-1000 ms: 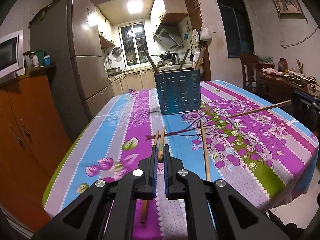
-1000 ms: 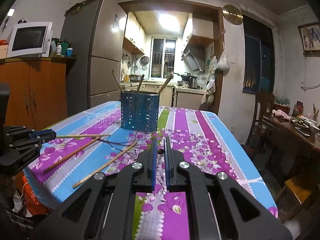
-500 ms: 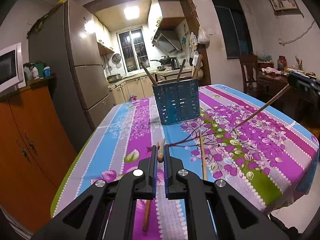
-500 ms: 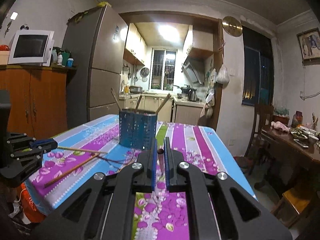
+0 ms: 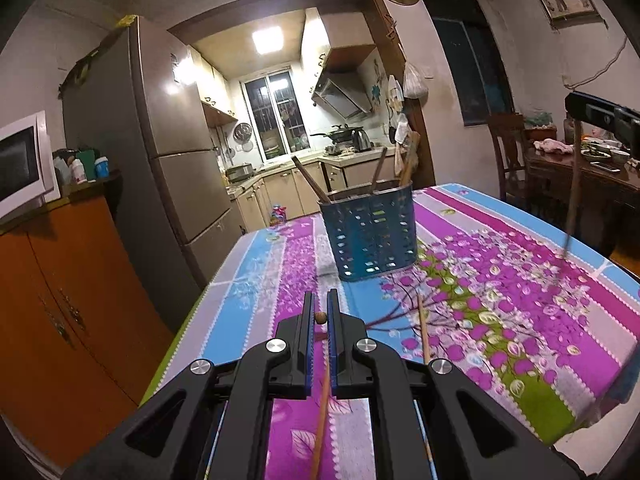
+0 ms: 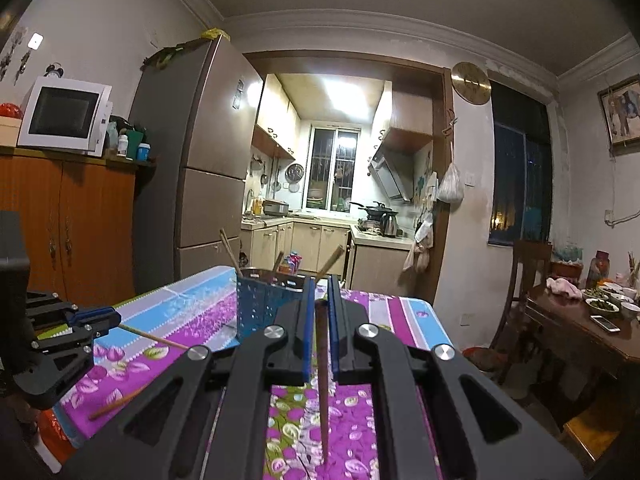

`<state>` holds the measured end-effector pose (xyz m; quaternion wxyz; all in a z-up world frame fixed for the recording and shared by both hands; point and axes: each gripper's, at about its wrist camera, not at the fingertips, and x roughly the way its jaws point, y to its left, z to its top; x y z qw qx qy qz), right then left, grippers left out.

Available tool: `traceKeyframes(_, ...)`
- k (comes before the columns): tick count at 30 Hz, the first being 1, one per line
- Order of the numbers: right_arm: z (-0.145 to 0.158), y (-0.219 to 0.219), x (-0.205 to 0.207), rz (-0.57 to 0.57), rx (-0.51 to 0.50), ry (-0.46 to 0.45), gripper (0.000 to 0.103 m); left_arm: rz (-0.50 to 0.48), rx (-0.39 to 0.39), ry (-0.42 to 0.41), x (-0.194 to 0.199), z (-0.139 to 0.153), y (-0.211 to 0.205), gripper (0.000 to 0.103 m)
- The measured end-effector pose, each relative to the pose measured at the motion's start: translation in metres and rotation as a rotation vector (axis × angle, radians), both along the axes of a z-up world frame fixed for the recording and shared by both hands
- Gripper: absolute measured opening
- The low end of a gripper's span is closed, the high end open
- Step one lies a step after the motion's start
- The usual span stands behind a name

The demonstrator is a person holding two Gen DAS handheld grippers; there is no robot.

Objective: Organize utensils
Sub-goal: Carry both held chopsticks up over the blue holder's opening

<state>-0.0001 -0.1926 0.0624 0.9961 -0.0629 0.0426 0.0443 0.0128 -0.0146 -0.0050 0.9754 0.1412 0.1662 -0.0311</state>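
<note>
In the left wrist view my left gripper [image 5: 319, 300] is shut on a wooden chopstick [image 5: 322, 408], whose long end hangs down toward me above the flowered tablecloth [image 5: 500, 320]. Beyond it stands the blue perforated utensil holder [image 5: 372, 236] with several chopsticks leaning in it. One loose chopstick [image 5: 423, 332] lies on the cloth to the right. In the right wrist view my right gripper [image 6: 321, 292] is shut on a dark chopstick [image 6: 323, 380] that hangs almost straight down. The holder [image 6: 256, 308] is ahead and left of it. The left gripper [image 6: 80, 320] shows at the left edge.
A tall fridge [image 5: 180, 152] and an orange cabinet [image 5: 60, 300] with a microwave [image 6: 64, 116] stand left of the table. A wooden chair [image 6: 532, 280] and a side table with dishes [image 6: 592, 320] are on the right. Another chopstick [image 6: 116, 402] lies near the table's left edge.
Both grippers have risen, each with its chopstick. The left chopstick has come up off the cloth. The right chopstick has swung from nearly level to hanging down.
</note>
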Motion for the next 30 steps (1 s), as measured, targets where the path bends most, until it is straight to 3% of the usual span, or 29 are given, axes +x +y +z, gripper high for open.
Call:
traceKeyframes(14,0.043,0.007,0.046,0.055,0.015,-0.004,0.005,0.023,0.033,-0.026,0.035,0.034,-0.005,0.007)
traceKeyframes(30,0.098,0.015,0.133,0.086,0.038,-0.004,0.005,0.017,0.047,-0.029,0.099,0.066,-0.017,0.007)
